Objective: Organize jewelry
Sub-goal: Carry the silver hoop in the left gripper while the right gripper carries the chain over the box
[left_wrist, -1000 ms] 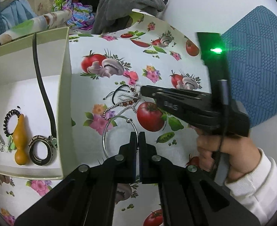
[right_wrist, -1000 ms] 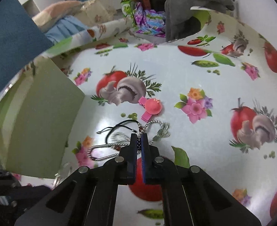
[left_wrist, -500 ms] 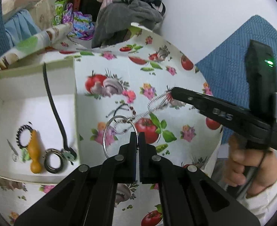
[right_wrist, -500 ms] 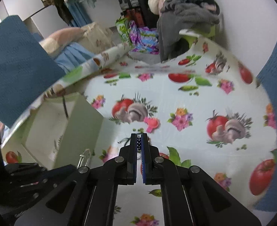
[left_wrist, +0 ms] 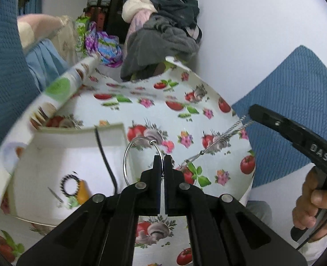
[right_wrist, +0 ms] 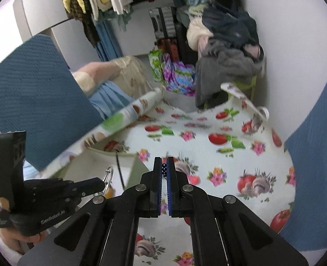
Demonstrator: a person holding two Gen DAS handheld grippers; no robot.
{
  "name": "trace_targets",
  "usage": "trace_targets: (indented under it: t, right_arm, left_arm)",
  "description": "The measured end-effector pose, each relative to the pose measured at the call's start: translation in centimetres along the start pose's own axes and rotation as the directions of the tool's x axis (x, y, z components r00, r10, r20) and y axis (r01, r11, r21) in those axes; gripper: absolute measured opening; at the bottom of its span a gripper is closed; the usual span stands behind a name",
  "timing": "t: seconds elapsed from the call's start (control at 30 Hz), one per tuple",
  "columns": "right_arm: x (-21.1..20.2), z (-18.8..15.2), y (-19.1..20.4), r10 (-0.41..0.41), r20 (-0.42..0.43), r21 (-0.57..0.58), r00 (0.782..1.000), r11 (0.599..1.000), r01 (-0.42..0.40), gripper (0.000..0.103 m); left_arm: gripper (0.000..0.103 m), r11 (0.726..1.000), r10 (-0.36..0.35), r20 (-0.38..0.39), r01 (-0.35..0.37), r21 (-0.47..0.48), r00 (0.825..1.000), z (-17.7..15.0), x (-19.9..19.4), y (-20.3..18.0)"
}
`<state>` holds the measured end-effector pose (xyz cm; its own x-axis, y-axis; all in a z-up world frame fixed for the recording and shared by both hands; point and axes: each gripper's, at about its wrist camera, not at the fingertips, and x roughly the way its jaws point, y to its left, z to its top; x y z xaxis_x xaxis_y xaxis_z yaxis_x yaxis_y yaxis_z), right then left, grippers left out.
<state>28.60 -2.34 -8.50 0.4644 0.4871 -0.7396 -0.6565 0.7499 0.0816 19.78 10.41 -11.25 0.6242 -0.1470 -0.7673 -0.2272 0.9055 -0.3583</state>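
My left gripper point(left_wrist: 162, 157) is shut on a large silver ring bangle point(left_wrist: 125, 161) and holds it up in the air over the edge of the white box point(left_wrist: 79, 133). A silver beaded chain point(left_wrist: 216, 143) stretches taut from beside the bangle up to my right gripper point(left_wrist: 251, 110) at the right. In the right wrist view my right gripper point(right_wrist: 164, 160) is shut with dark beads point(right_wrist: 164, 170) of the chain pinched between its pads. The left gripper point(right_wrist: 103, 184) with the bangle point(right_wrist: 109, 176) shows at lower left there.
The box holds a black beaded bracelet point(left_wrist: 69, 185), an orange gourd charm point(left_wrist: 82, 191) and a black cord point(left_wrist: 105, 159). The table wears a tomato-and-mushroom oilcloth point(left_wrist: 185, 110). A clothes pile point(left_wrist: 163, 40) lies beyond it, and blue quilted fabric point(left_wrist: 285, 102) hangs at the right.
Both grippers have risen off the table, lifting the bangle and the chain. The chain has pulled straight between them, and the left gripper now hangs nearer the box.
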Motion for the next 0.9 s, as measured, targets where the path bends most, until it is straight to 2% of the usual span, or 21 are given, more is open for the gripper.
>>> trace_targets:
  t: [0.3,0.47,0.63,0.9]
  right_arm:
    - [-4.2,5.1,5.6,0.048,0.106,-0.073,0.993,0.996,-0.041,0.002]
    - [-3.8,6.2,8.7,0.092,0.113,-0.112,0.989,0.991,-0.079,0.002]
    - [0.0,4.8,10.8,0.139,0.03,-0.105,0.99,0.985,-0.135,0.002]
    - [6.0,0.6,11.0,0.14,-0.118,-0.06,0.983,0.987,-0.147,0.002]
  left_arm:
    - [0.001,0.999,0.05,0.041,-0.051,0.015,0.998,2.9,-3.9,1.9]
    - [0.001,0.997,0.073,0.056,-0.073,-0.004,0.996,3.2,-4.8,3.9]
    - [0.001,0.994,0.098,0.034,-0.096,-0.051,0.995,2.0,-4.1,6.7]
    - [0.001,0.988,0.108,-0.027,-0.111,-0.106,0.994,-0.4,-2.0,9.8]
